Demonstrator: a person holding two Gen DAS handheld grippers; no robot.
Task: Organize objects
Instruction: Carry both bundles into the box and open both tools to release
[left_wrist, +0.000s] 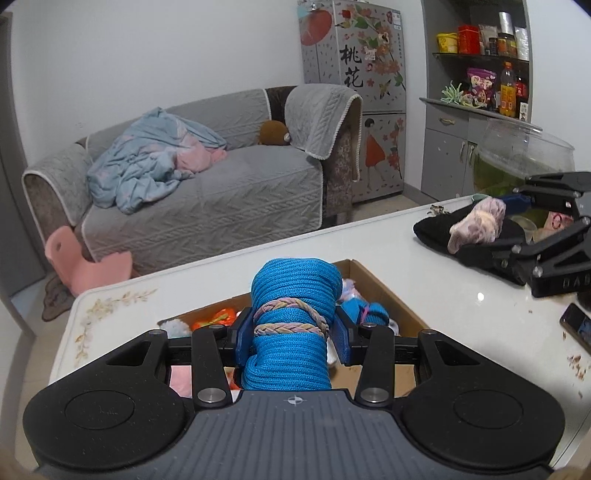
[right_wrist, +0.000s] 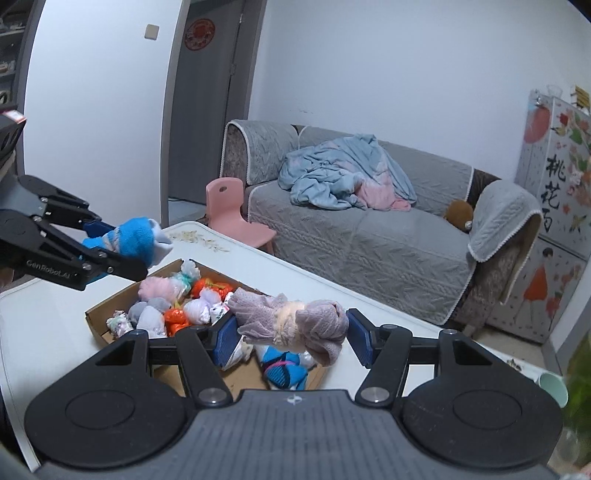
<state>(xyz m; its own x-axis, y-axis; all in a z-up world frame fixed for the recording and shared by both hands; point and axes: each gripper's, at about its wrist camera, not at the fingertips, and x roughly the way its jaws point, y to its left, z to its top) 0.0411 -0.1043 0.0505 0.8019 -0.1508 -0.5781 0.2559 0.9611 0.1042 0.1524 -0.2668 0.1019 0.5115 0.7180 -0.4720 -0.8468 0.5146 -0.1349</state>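
My left gripper (left_wrist: 291, 334) is shut on a rolled blue knitted bundle (left_wrist: 293, 291) tied with a braided pastel band, held above the cardboard box (left_wrist: 384, 291). My right gripper (right_wrist: 291, 330) is shut on a rolled mauve bundle (right_wrist: 295, 321) with a cream band, also above the box (right_wrist: 98, 317). The box holds several rolled bundles in pink, orange, white and blue. In the right wrist view the left gripper (right_wrist: 110, 254) appears at the left with the blue bundle (right_wrist: 135, 240). In the left wrist view the right gripper (left_wrist: 517, 221) shows at the right with the mauve bundle (left_wrist: 480, 221).
The box lies on a white table (left_wrist: 369, 243). A black cloth (left_wrist: 436, 229), a glass bowl (left_wrist: 524, 155) and a phone (left_wrist: 578, 326) are on its right side. Behind stand a grey sofa (left_wrist: 221, 184), a pink chair (right_wrist: 229, 210), a fridge and a shelf cabinet.
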